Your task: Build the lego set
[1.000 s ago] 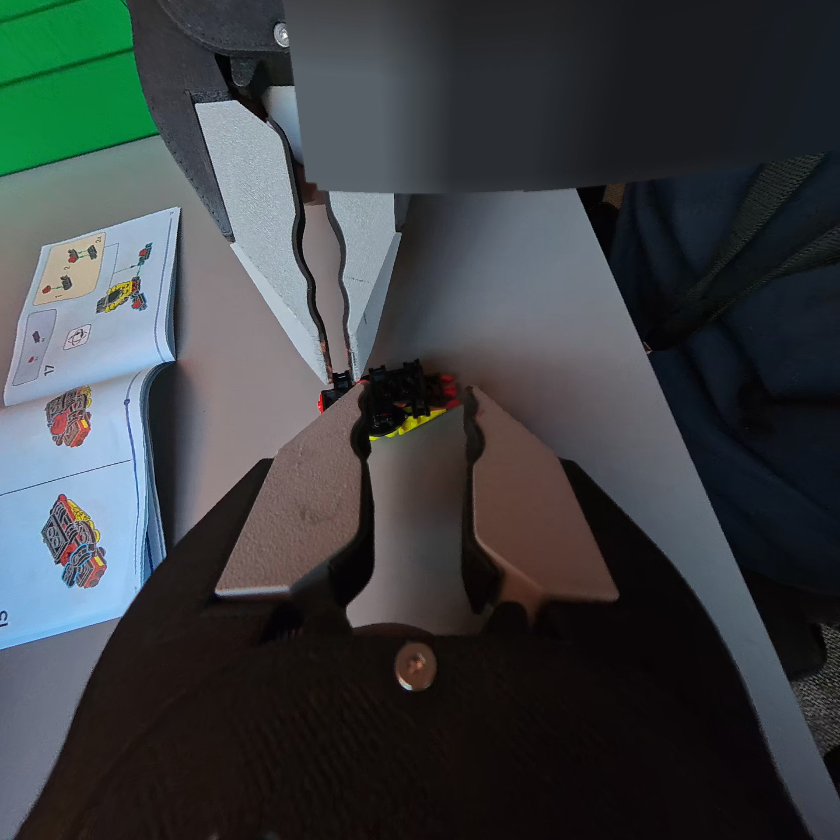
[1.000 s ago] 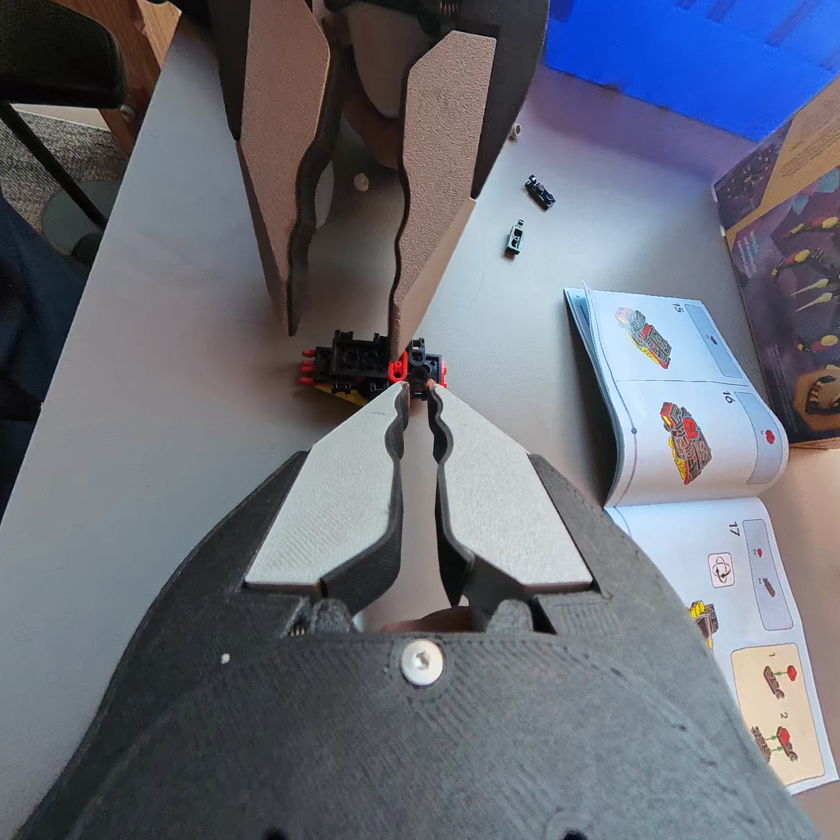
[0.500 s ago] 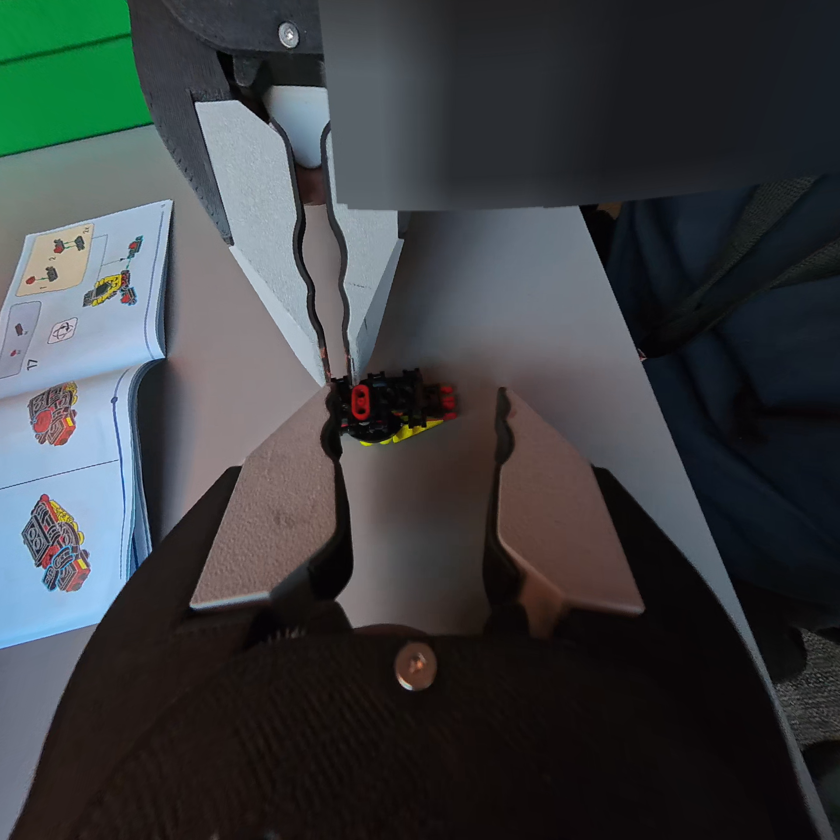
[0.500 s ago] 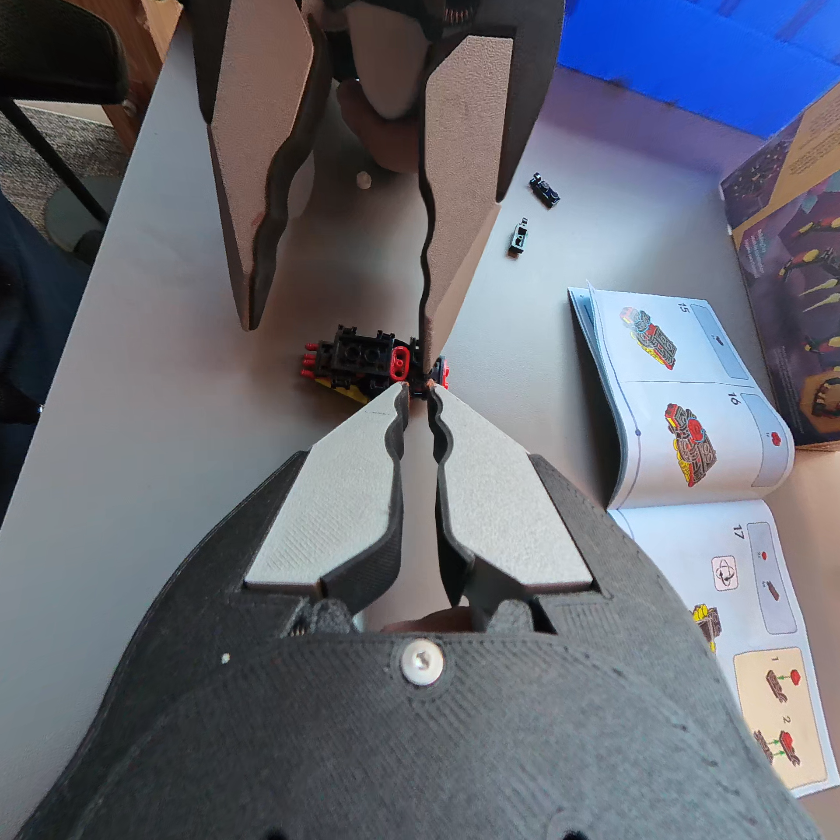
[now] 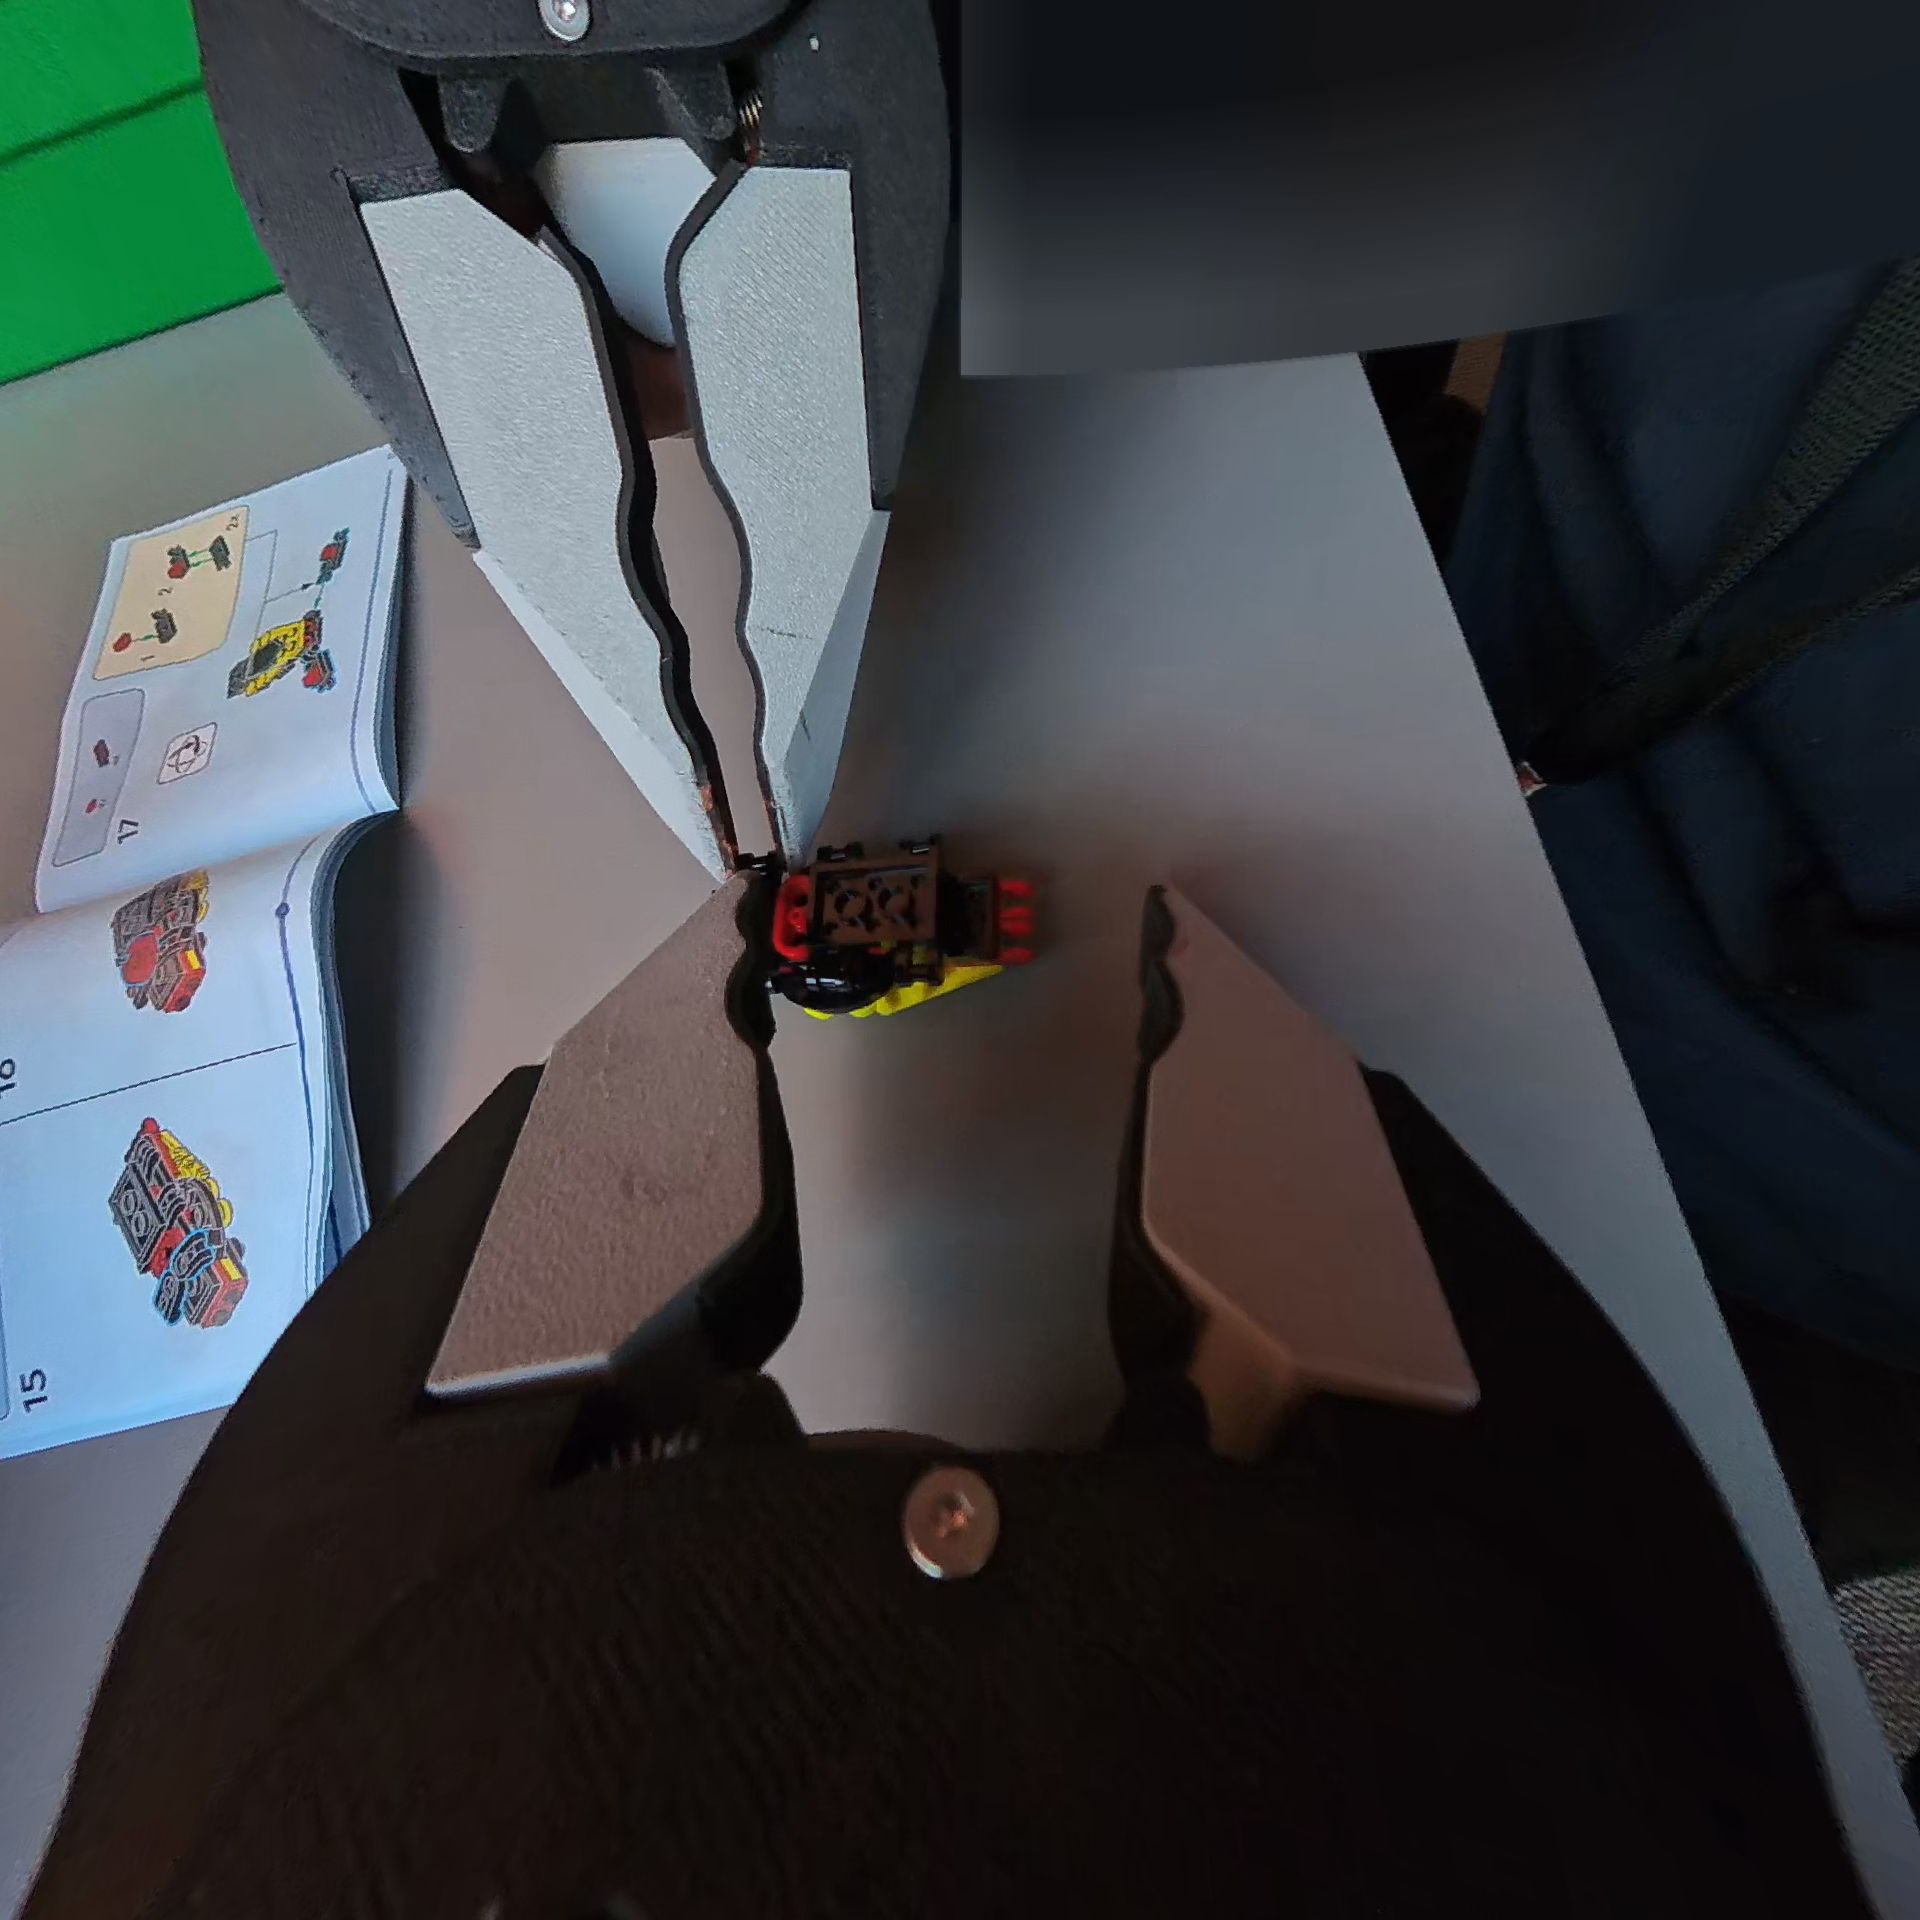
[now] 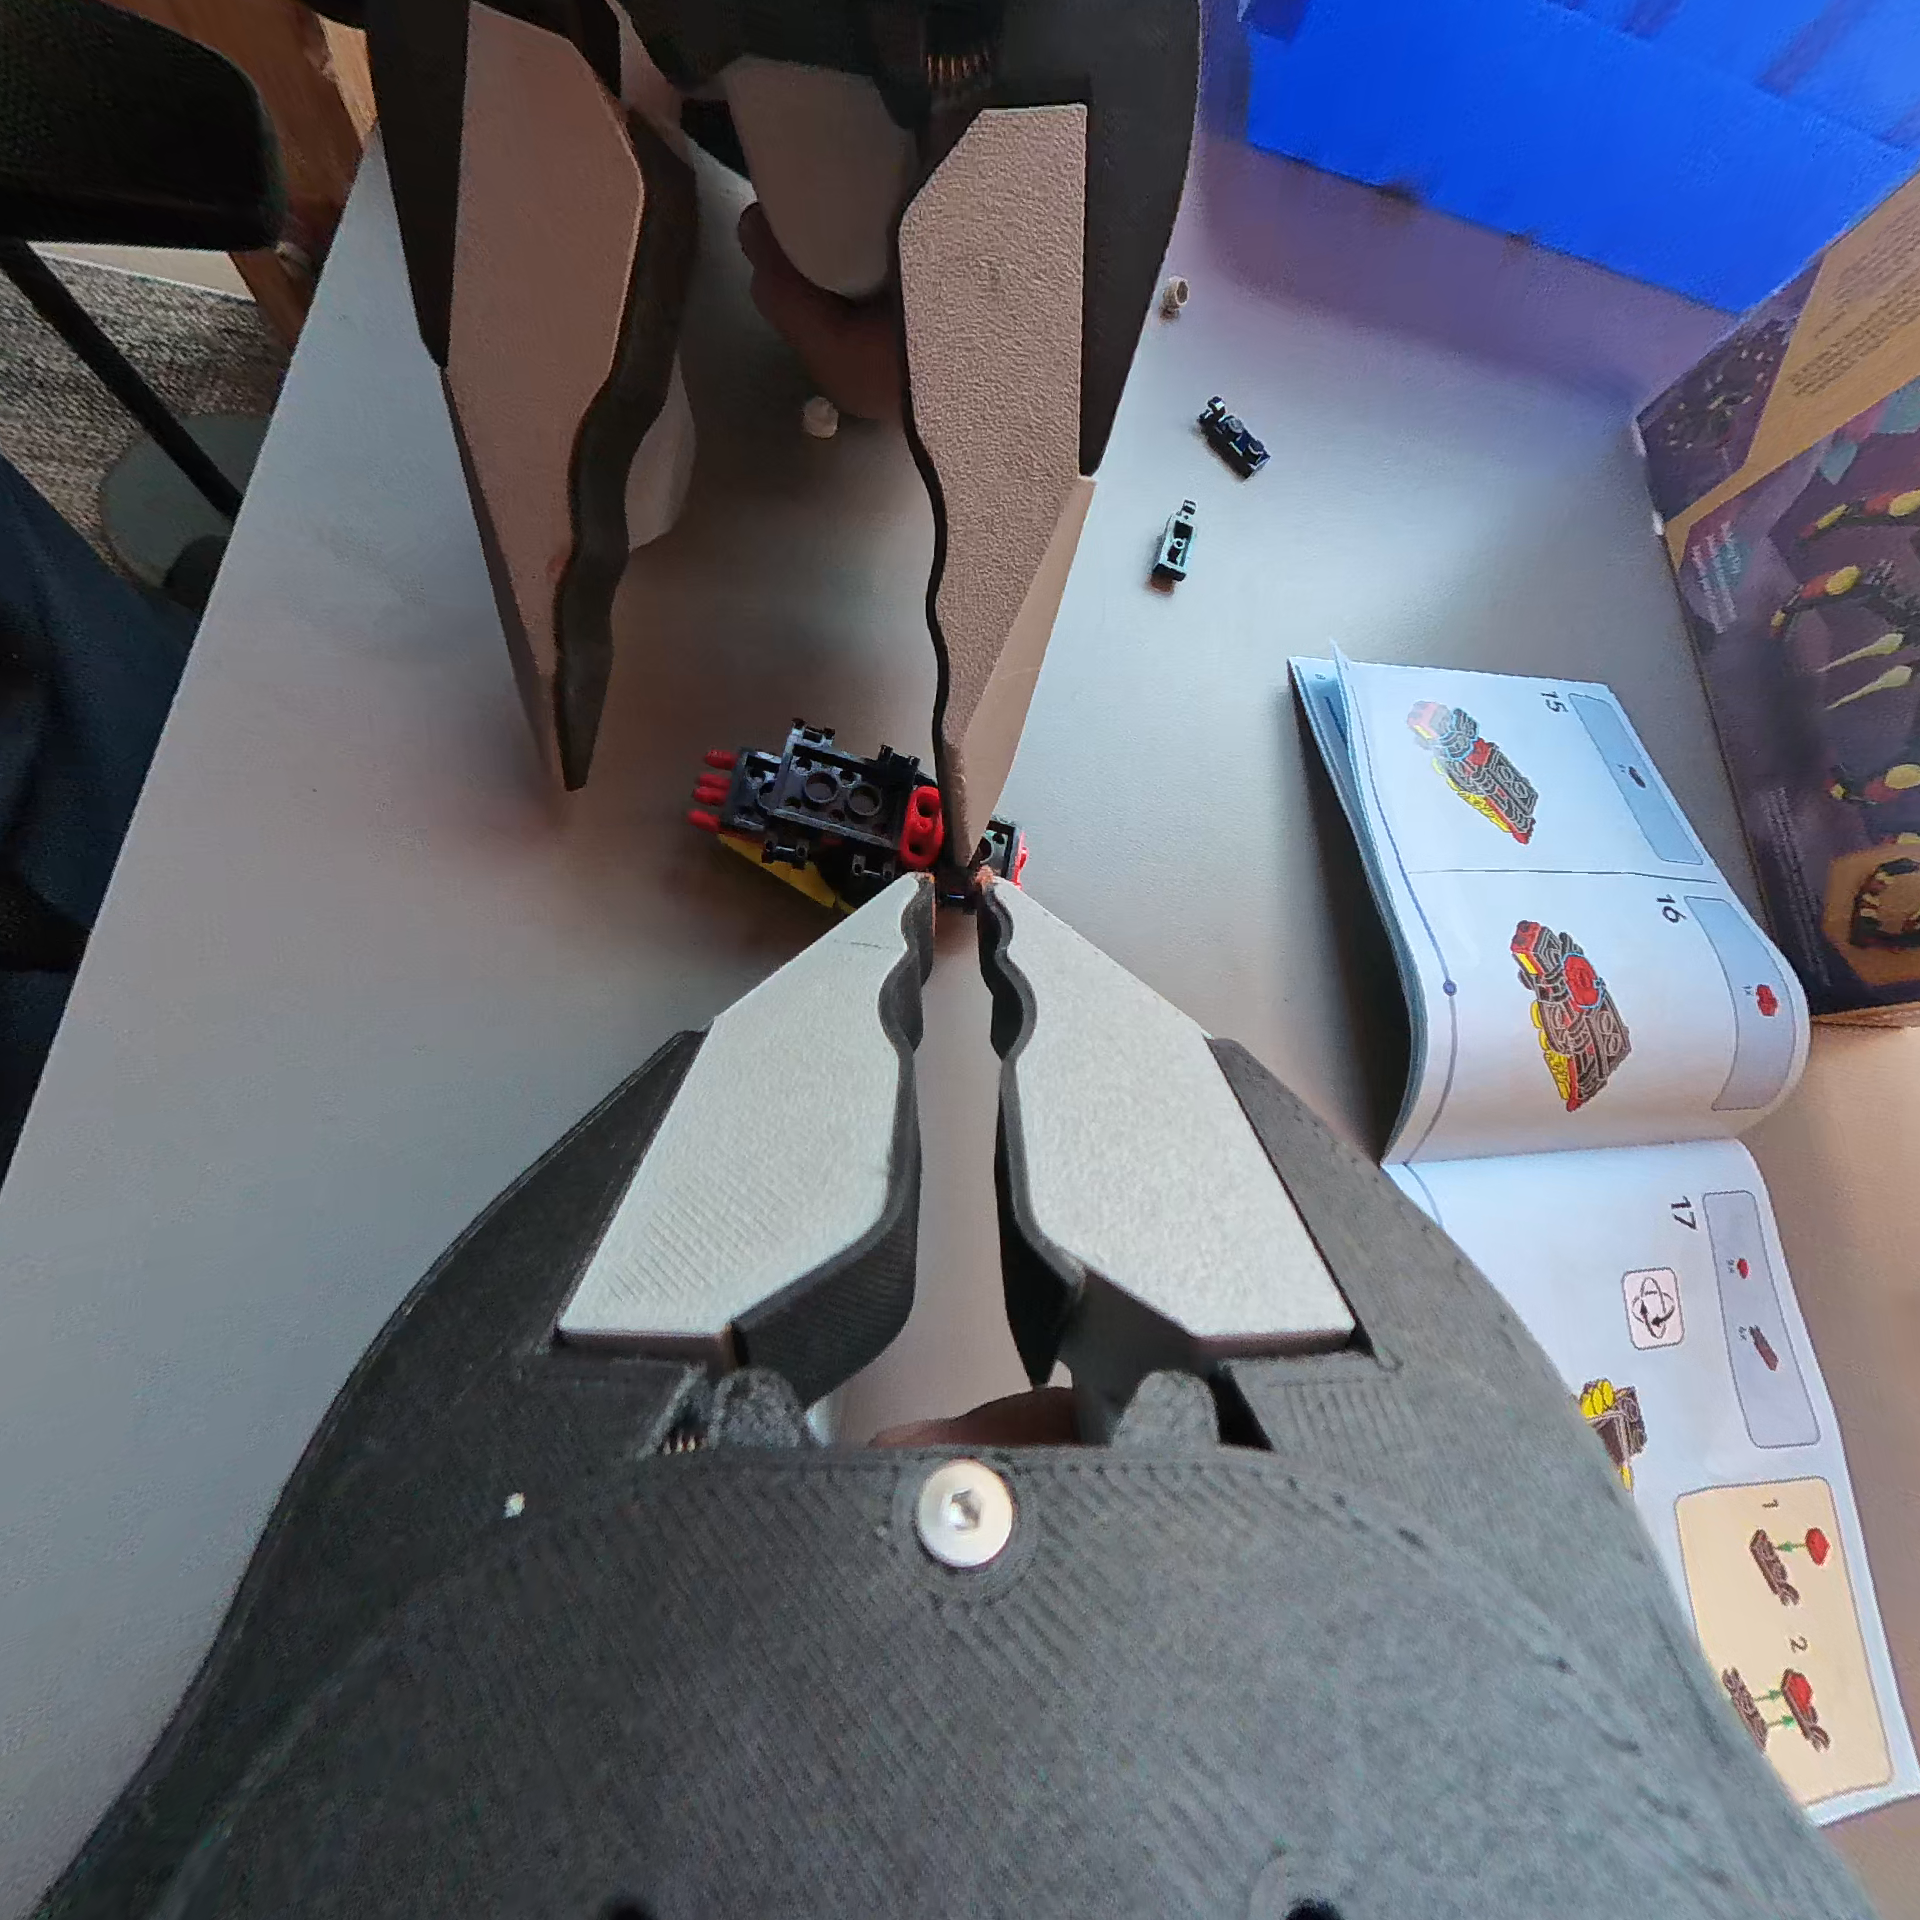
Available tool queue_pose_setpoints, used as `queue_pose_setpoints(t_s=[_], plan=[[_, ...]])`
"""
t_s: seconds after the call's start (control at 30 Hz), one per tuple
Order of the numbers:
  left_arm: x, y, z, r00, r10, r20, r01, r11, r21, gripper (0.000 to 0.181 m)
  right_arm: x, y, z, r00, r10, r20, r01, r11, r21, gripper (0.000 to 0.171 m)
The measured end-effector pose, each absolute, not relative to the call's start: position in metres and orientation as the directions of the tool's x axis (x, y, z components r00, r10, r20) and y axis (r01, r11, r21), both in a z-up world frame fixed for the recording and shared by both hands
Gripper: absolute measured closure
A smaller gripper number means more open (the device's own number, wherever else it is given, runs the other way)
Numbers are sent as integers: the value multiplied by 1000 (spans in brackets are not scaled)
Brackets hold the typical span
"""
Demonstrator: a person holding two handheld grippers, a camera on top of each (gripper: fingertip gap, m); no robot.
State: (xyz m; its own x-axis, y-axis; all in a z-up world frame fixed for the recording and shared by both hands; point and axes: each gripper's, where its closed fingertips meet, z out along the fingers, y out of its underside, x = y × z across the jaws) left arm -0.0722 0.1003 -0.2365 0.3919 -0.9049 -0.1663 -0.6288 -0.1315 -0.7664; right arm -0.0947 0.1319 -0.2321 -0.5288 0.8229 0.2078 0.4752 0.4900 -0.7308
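A half-built black, red and yellow lego model (image 5: 894, 925) is sitting mid-table as the right gripper (image 6: 951, 894), clamping a small piece at its tips, is likely pressing it on, the left gripper (image 5: 945, 925) gaping wide, manual (image 6: 1558, 935) at three o'clock.

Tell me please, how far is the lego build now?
Done: a small black, red and yellow model stands assembled on the table. In hand: the right gripper is shut at the model's end, seemingly on a small part there; the left gripper is open around it. Left: two black pieces lie loose, and the booklet is open mid-way, so steps likely remain.
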Motion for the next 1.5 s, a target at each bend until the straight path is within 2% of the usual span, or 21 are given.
queue_pose_setpoints(t_s=[0.87, 1.5], plan=[[-73, 99, -236, 409, -900, -152, -620, -152, -770, 119, -96, 130, -224, -534, 827, 175, 448, 452, -771, 171], [-76, 100, -235, 419, -895, -155, -613, -153, -775, 130, -95, 125, -230, -555, 807, 199, 449, 492, -746, 169]])
